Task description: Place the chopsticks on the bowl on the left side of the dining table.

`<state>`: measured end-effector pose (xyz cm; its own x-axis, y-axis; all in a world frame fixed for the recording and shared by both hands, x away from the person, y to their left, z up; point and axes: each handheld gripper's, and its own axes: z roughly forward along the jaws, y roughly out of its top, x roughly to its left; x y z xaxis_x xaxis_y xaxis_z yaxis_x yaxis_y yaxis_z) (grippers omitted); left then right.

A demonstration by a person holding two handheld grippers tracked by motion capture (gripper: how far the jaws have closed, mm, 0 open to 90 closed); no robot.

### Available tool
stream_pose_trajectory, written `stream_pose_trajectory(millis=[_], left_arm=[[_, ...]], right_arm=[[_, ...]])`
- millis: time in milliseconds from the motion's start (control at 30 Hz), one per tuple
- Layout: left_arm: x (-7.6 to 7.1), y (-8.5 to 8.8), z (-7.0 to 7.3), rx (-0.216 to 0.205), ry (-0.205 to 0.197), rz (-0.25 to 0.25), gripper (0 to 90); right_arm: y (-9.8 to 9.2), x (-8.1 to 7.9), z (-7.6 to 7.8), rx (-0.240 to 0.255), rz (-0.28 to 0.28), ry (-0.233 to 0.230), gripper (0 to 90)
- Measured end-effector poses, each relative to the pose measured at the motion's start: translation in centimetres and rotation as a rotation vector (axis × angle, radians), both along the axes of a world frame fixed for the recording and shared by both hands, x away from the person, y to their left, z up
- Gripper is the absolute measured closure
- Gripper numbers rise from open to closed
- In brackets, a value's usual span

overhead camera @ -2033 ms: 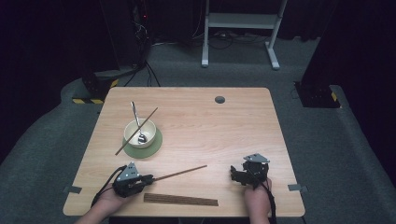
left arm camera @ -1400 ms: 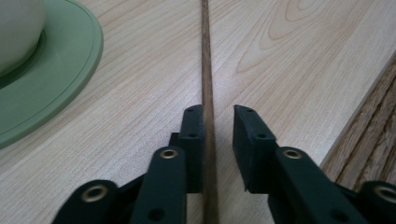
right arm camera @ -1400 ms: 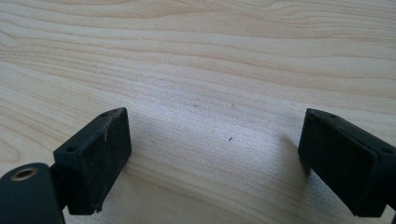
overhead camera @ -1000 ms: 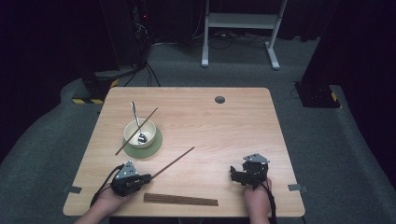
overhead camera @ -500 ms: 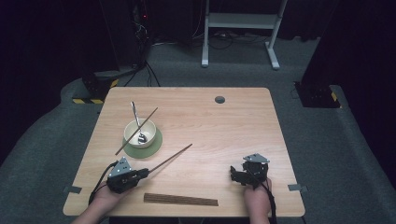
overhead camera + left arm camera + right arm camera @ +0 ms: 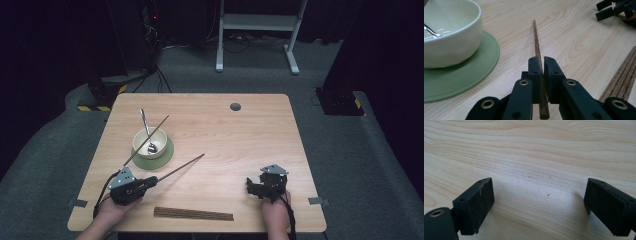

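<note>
My left gripper (image 6: 151,181) sits near the table's front left, shut on the thick end of a dark wooden chopstick (image 6: 181,167). The stick points diagonally toward the table's middle. In the left gripper view the pads (image 6: 535,72) clamp that chopstick (image 6: 537,47) low over the wood. Just beyond stands a cream bowl (image 6: 149,142) on a green saucer (image 6: 162,155). It holds a metal spoon (image 6: 145,125), and a second chopstick (image 6: 150,137) leans across it. My right gripper (image 6: 254,187) rests at the front right, open, with bare wood between its jaws (image 6: 539,205).
A bundle of several chopsticks (image 6: 194,214) lies along the table's front edge between the two hands, and its ends (image 6: 621,77) also appear in the left gripper view. A cable hole (image 6: 235,106) sits near the far edge. Beyond the table (image 6: 240,135) are a dark floor and a white stand.
The left gripper has shifted a little to the left with the chopstick, and the stick's far tip has swung away from the front edge toward the bowl. The right gripper has stayed still.
</note>
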<state>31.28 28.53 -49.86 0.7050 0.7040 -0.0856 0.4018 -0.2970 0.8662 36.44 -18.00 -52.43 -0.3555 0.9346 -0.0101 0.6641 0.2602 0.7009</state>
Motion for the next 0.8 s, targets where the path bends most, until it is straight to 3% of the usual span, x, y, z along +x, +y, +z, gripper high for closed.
stream_pose_trajectory(millis=[800], left_arm=[[0.0,0.7,1.2,-0.075,-0.073,0.043,84.1]], right_arm=[[0.0,0.0,0.0,-0.001,0.000,-0.001,8.9]])
